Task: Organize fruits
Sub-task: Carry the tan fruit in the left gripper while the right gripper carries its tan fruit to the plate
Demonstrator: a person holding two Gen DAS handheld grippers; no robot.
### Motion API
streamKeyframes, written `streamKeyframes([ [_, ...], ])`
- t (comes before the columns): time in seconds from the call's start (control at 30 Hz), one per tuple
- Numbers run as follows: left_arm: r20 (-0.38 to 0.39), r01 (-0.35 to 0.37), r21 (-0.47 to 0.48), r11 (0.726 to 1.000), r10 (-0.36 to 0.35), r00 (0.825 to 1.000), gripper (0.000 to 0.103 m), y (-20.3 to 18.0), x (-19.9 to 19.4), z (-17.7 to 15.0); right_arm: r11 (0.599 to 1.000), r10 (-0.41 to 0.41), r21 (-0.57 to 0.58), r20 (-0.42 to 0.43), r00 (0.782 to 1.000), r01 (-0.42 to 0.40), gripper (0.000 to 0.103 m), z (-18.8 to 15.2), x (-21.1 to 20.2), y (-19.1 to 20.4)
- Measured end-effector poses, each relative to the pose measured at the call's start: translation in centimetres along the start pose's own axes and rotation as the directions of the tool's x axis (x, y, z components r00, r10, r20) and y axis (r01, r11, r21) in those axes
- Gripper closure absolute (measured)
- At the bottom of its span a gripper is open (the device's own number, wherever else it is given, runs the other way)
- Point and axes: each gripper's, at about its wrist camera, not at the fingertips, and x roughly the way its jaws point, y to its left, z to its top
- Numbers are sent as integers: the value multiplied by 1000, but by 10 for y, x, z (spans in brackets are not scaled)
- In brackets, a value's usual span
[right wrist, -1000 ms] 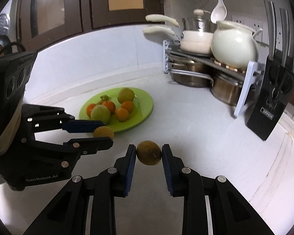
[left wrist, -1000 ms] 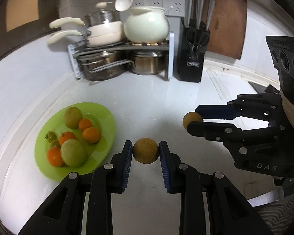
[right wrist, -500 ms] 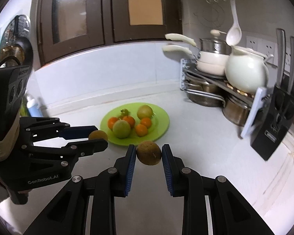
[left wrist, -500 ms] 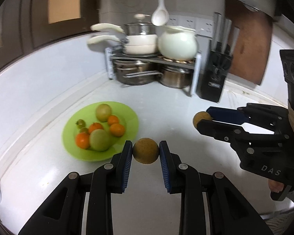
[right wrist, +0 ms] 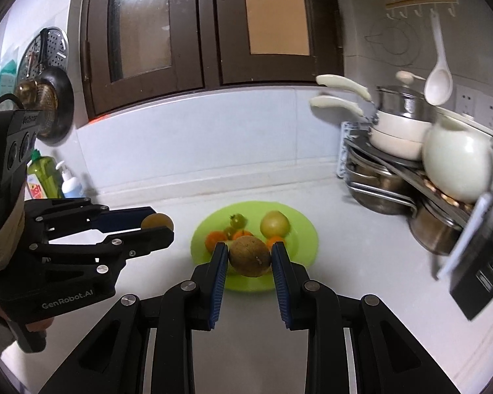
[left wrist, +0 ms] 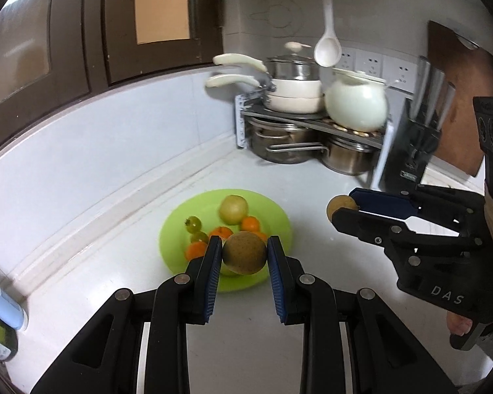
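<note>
The left gripper [left wrist: 245,252] is pinching a brown fruit [left wrist: 244,252] between its jaws, and the right gripper [right wrist: 249,256] is pinching a second brown fruit [right wrist: 249,255] the same way. Both are hanging in the air on the near side of the green plate [left wrist: 281,226], which is lying on the white tabletop [left wrist: 312,197] and already carrying oranges, a pale pear [left wrist: 234,209] and small green tomatoes [left wrist: 194,224]. The step in hand looks like the carry to the plate. Next, each fruit needs lowering onto a bare patch of the plate before the jaws spread. Compared with a second ago, the plate is sitting straight ahead of both grippers instead of off to one side, and both are riding higher.
</note>
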Motion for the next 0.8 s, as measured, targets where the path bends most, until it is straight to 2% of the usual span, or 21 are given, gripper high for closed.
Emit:
streamKeyframes([
  [0.37, -45, 1, -43, 999, -3, 999, 75, 40, 47, 30, 999, 30, -10, -27, 999, -31, 75, 32, 54, -6],
  [0.8, -95, 25, -40, 999, -29, 995, 75, 59, 116, 49, 998, 56, 30, -87, 995, -54, 74, 39, 117, -31],
])
